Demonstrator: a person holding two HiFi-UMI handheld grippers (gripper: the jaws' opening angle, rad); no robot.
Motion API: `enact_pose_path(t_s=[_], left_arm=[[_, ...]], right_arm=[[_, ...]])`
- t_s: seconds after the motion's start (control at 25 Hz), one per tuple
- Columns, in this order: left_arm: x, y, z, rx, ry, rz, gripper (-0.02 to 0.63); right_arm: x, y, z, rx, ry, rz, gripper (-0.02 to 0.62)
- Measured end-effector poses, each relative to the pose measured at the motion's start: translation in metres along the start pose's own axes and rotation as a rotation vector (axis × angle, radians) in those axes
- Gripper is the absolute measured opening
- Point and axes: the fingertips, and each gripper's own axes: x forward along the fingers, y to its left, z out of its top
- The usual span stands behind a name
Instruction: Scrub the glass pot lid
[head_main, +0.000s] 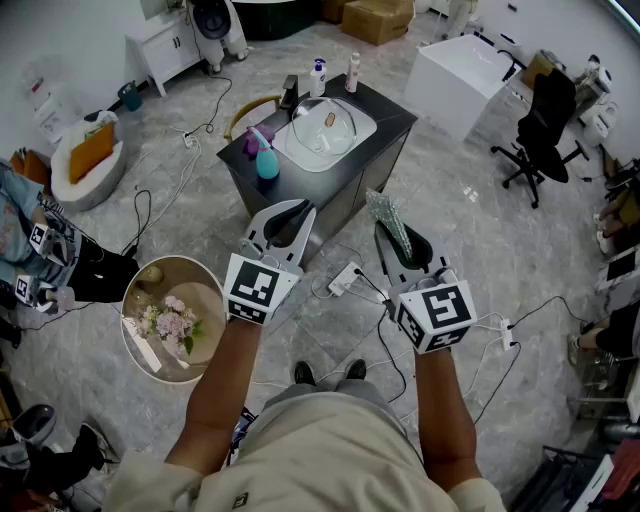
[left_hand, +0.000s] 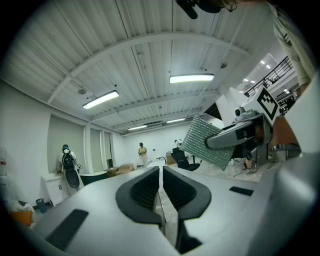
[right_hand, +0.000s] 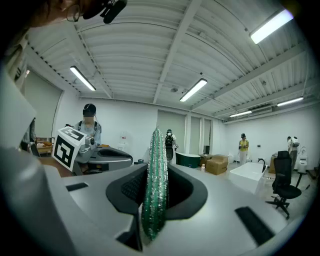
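Your left tongs (head_main: 290, 215) are closed together, with nothing between them. Ahead of both tongs and well apart from them, the glass pot lid (head_main: 325, 128) lies in the white basin (head_main: 365, 130) set into the dark surface (head_main: 395, 118). Your right tongs (head_main: 398, 240) are clamped on a green scouring pad (head_main: 386, 213), which stands edge-on between the jaws and projects beyond their tips.

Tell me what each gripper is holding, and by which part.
The right gripper clamps a green scouring pad by one end, the rest sticking out past the jaws. The left gripper is shut on nothing.
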Motion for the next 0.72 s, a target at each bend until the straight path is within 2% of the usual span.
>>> enact_pose_path(t_s=[0.72], left_arm=[[0.0021, -0.0091, -0.0059, 0.009, 0.005, -0.035, 0.037]], right_arm=[[-0.0041, 0.0027, -0.0014, 0.036, -0.025, -0.007, 0.083]])
